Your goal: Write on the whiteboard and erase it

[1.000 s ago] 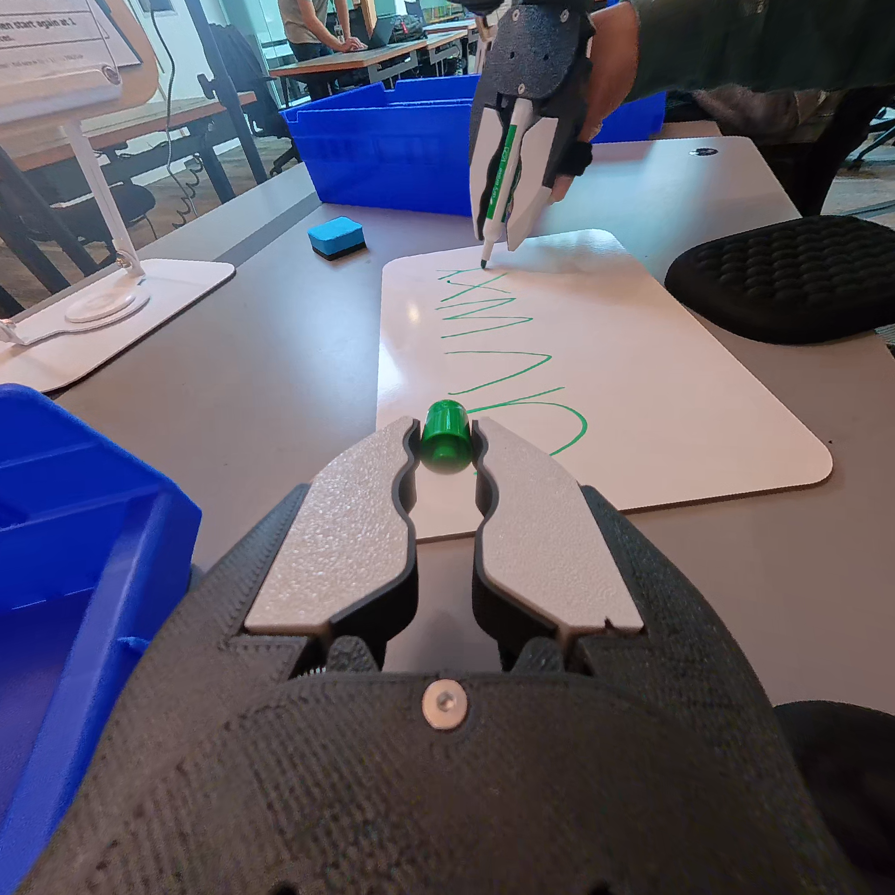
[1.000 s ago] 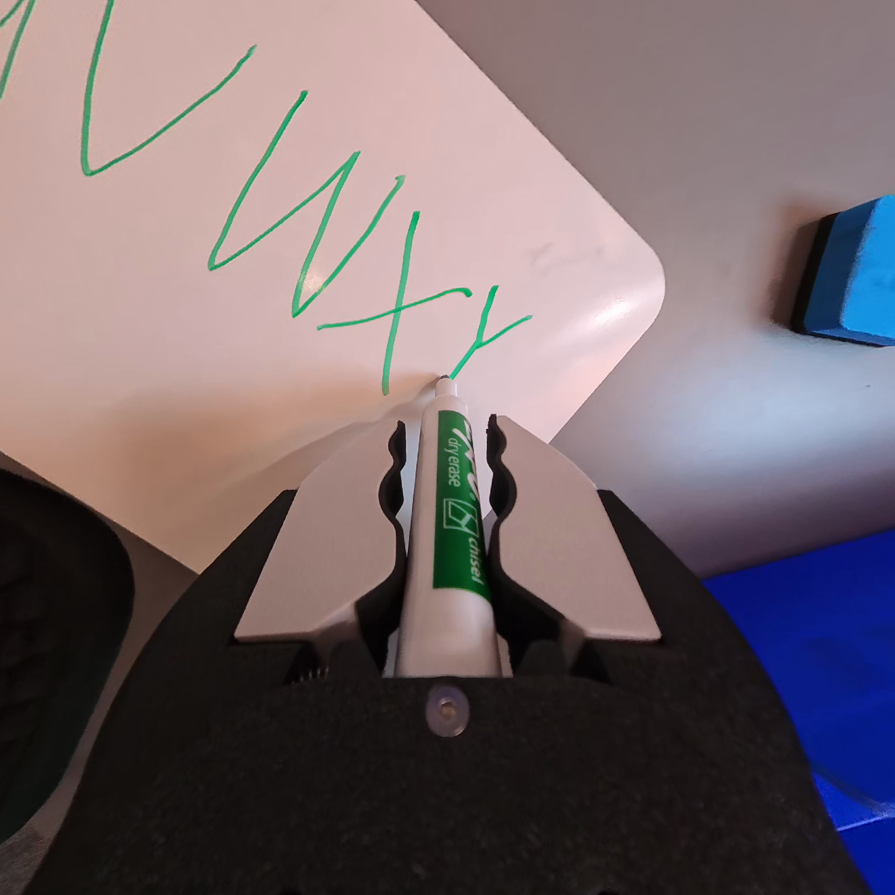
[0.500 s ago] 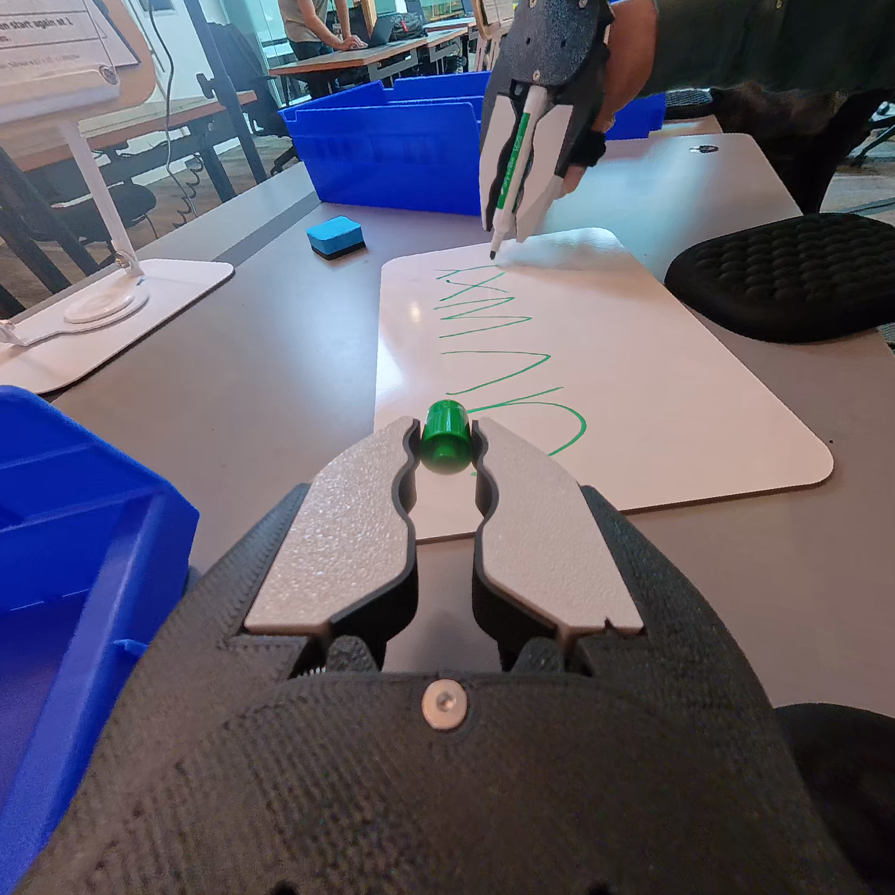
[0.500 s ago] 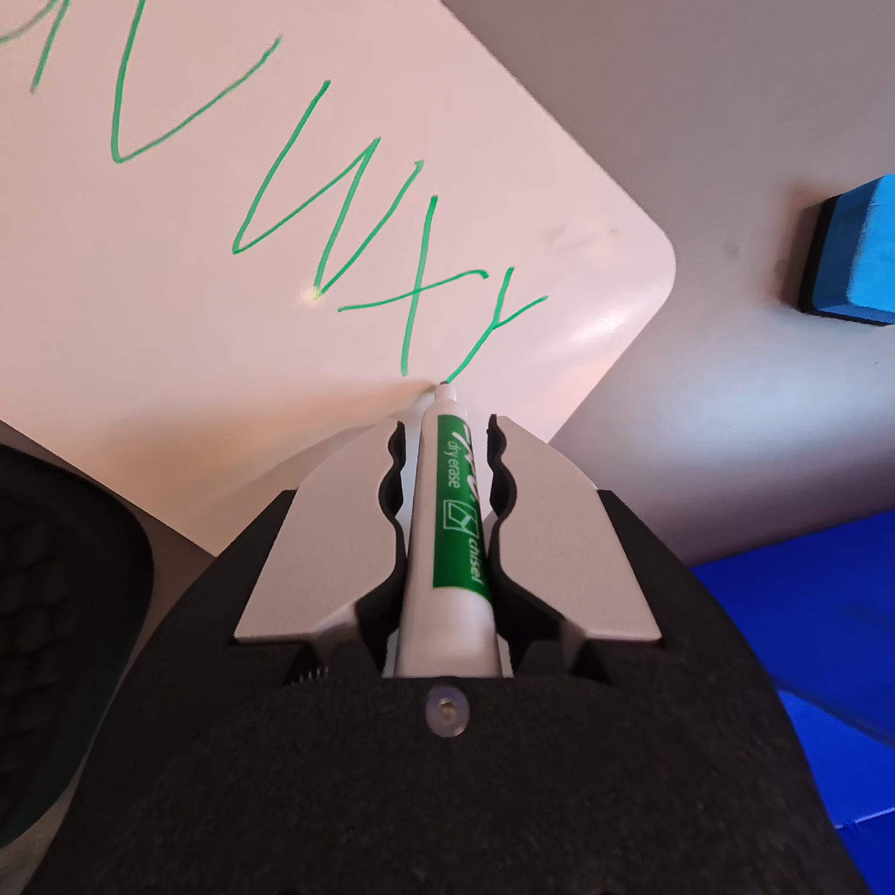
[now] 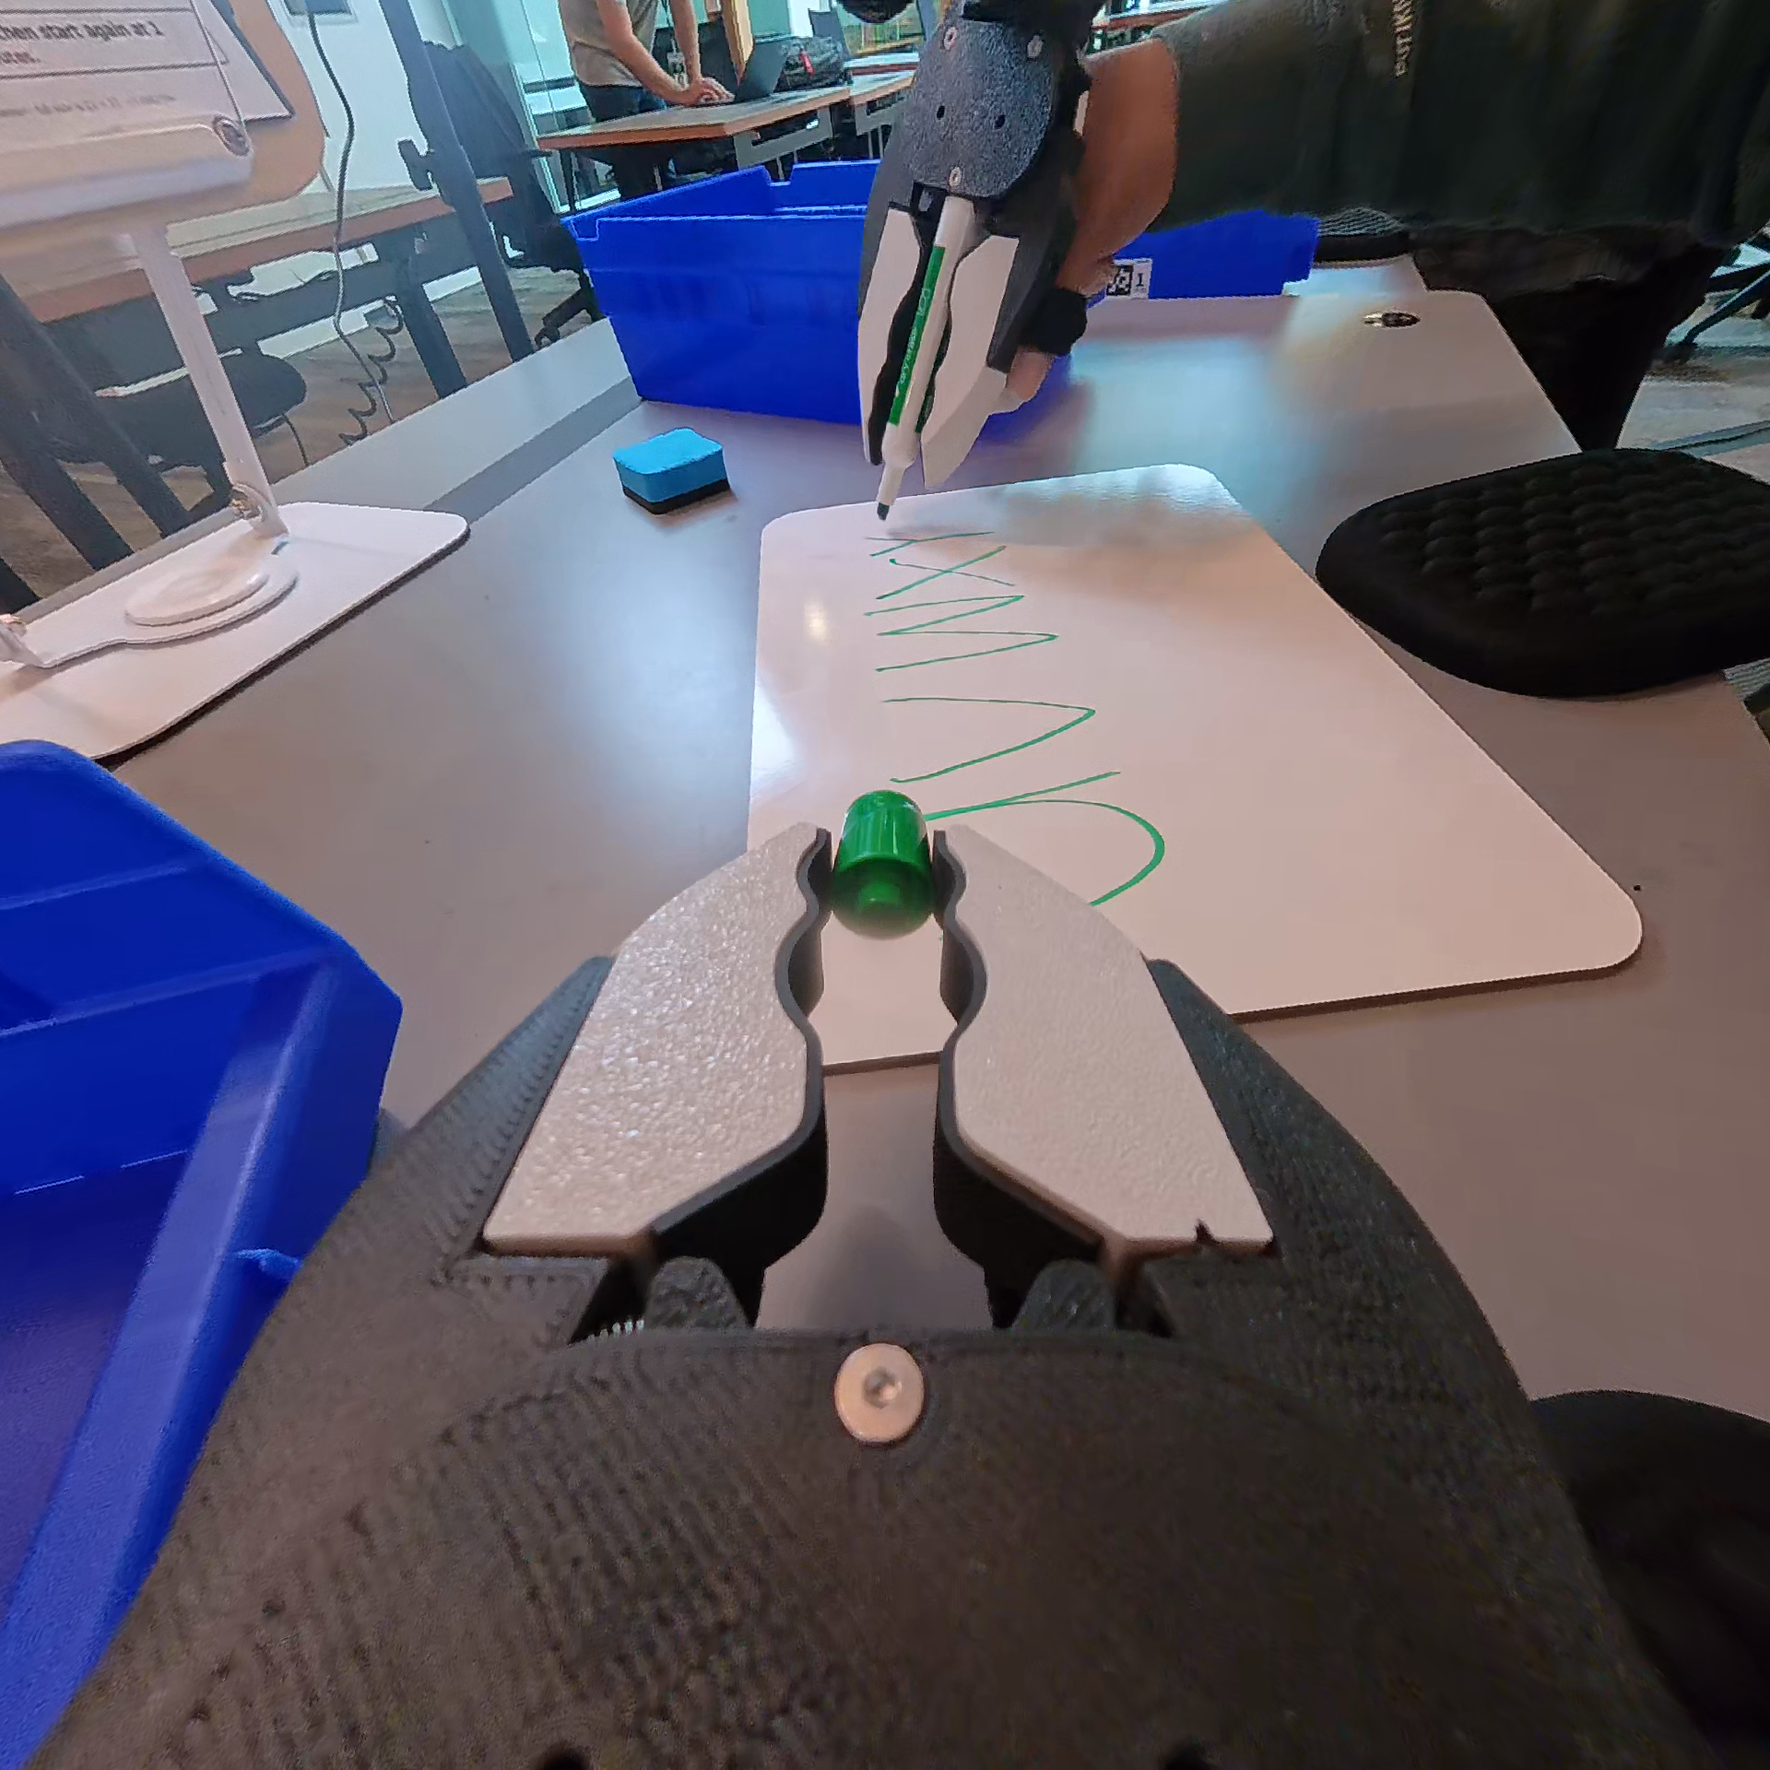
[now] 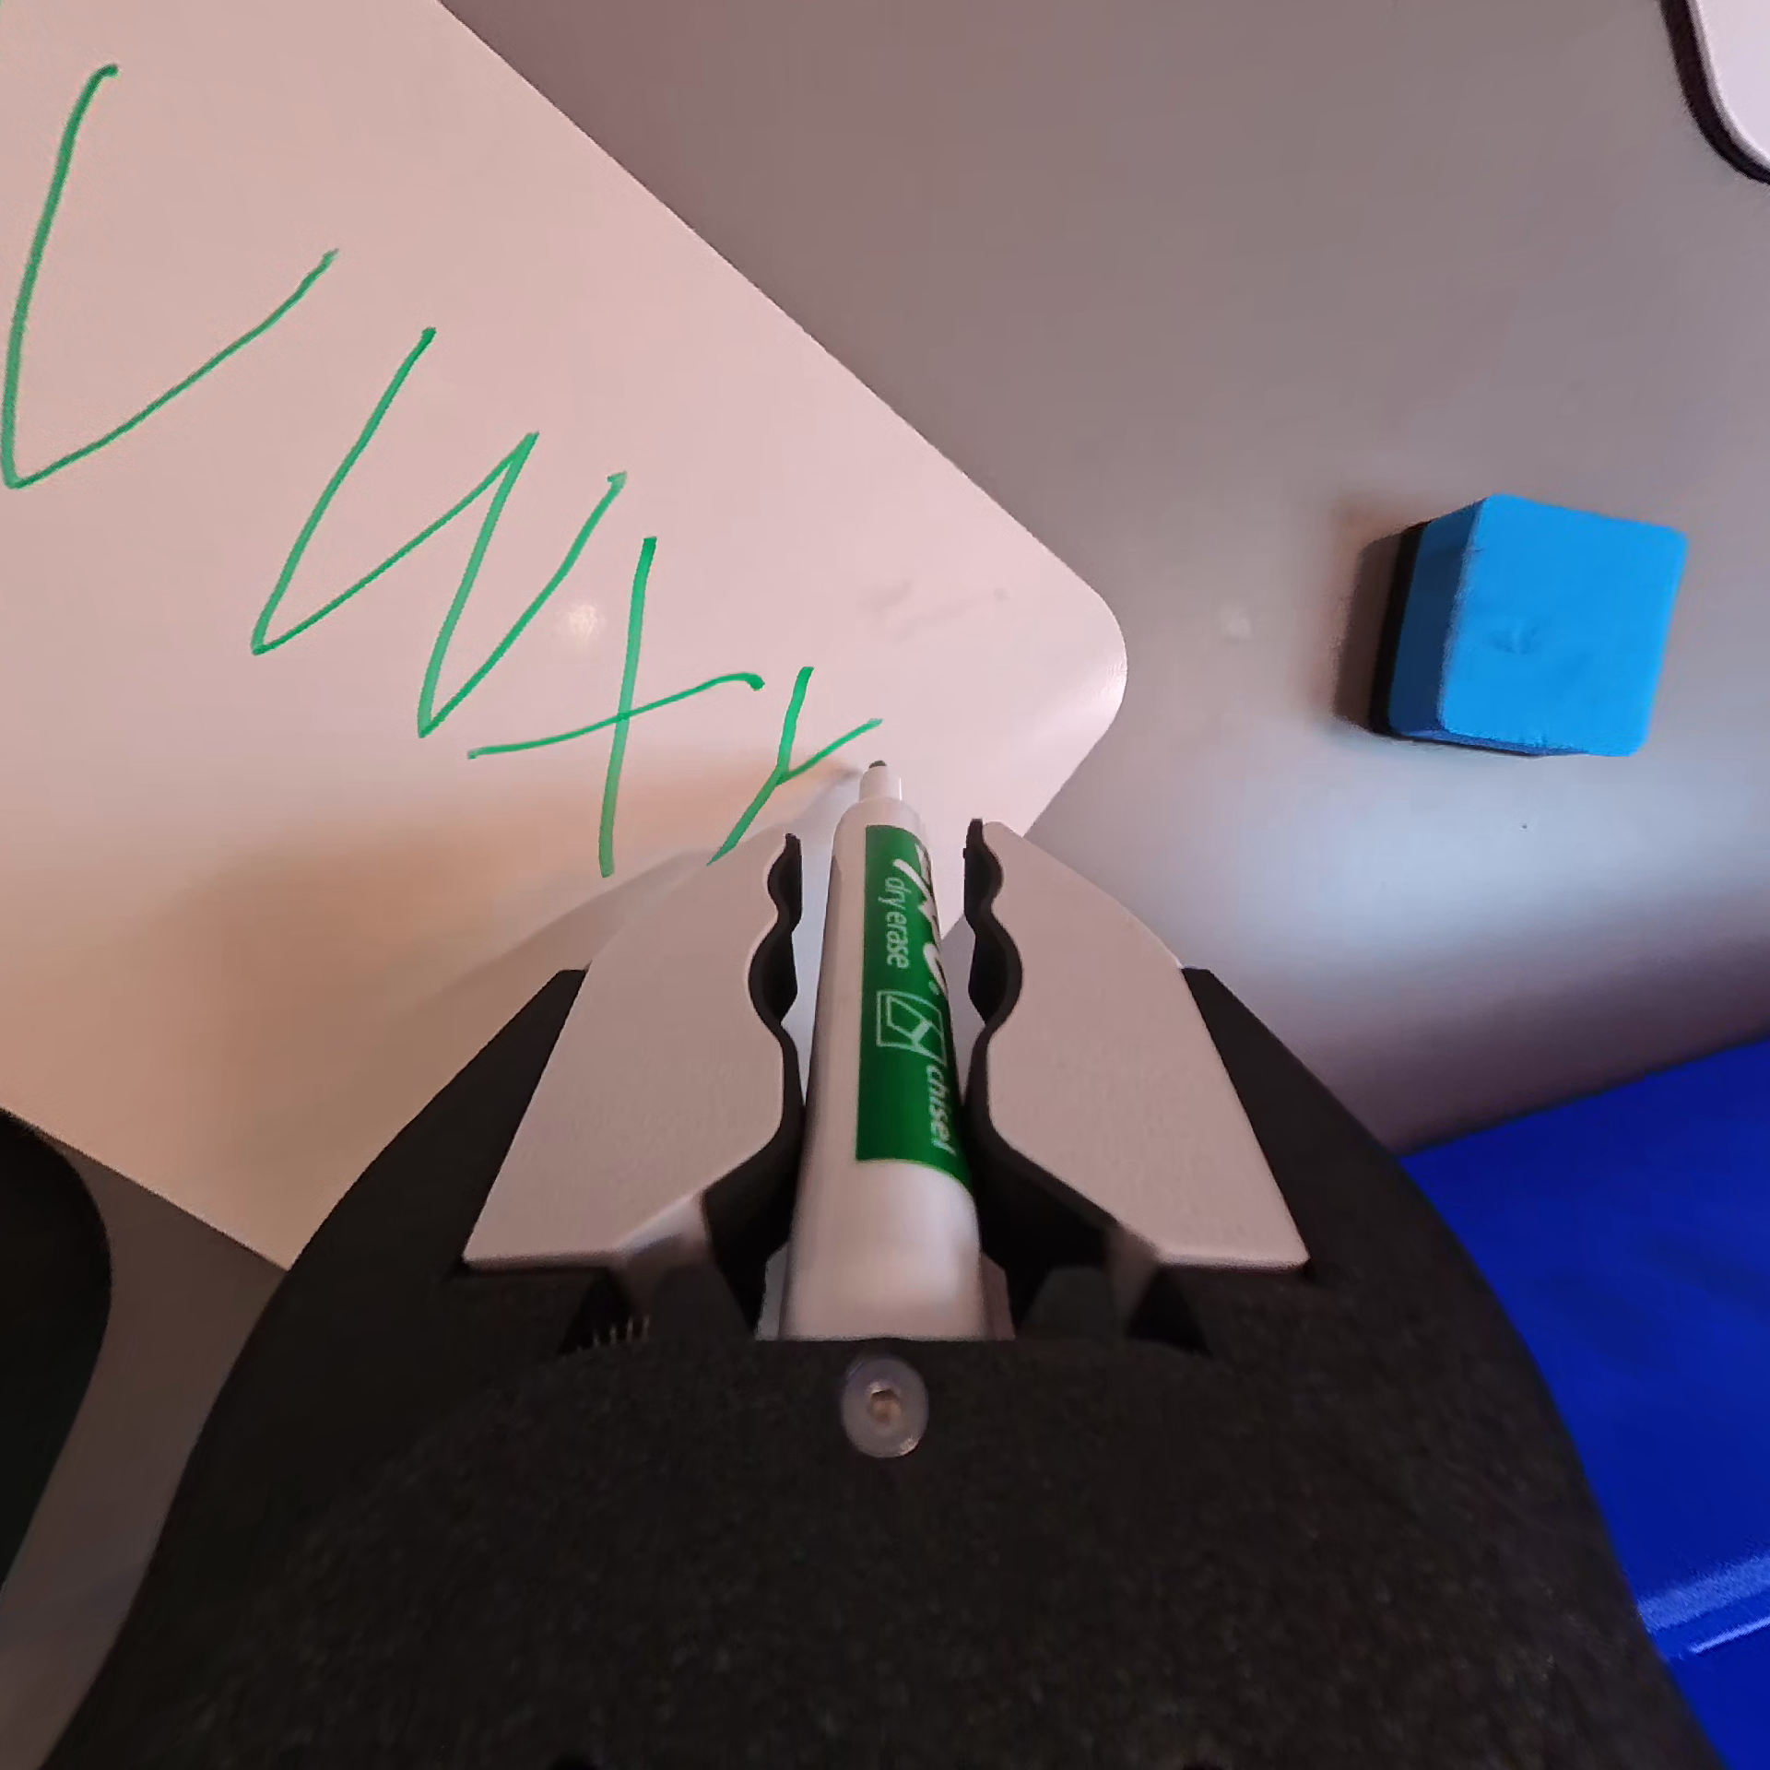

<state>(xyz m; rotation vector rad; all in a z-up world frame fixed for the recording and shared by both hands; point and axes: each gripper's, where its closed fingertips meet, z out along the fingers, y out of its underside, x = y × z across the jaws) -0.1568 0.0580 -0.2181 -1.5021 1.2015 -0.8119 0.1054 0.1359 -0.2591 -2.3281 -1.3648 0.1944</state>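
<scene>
In the left wrist view, the blue eraser [image 5: 670,467] sits upper left on the counter [image 5: 479,728]; the left claw [image 5: 881,862] pinches the green cap [image 5: 881,862] at centre over the whiteboard [image 5: 1293,766]; the right claw [image 5: 905,455] grips the green marker [image 5: 915,335], tip seemingly just off the board.

The left gripper [image 5: 881,843] has a rough, ridged matt black plastic body and pale fingers [image 5: 690,1044] with a fine pebbled finish; a shiny metal screw [image 5: 878,1391] sits behind them. Between its tips, the green cap [image 5: 879,867] looks like glossy plastic. Ahead of it the whiteboard [image 5: 1293,766] is smooth and glossy, mirroring light, on a matt grey worktop [image 5: 479,728]. Right of the right gripper [image 6: 876,833], the eraser [image 6: 1532,627] looks like soft matt foam.
</scene>
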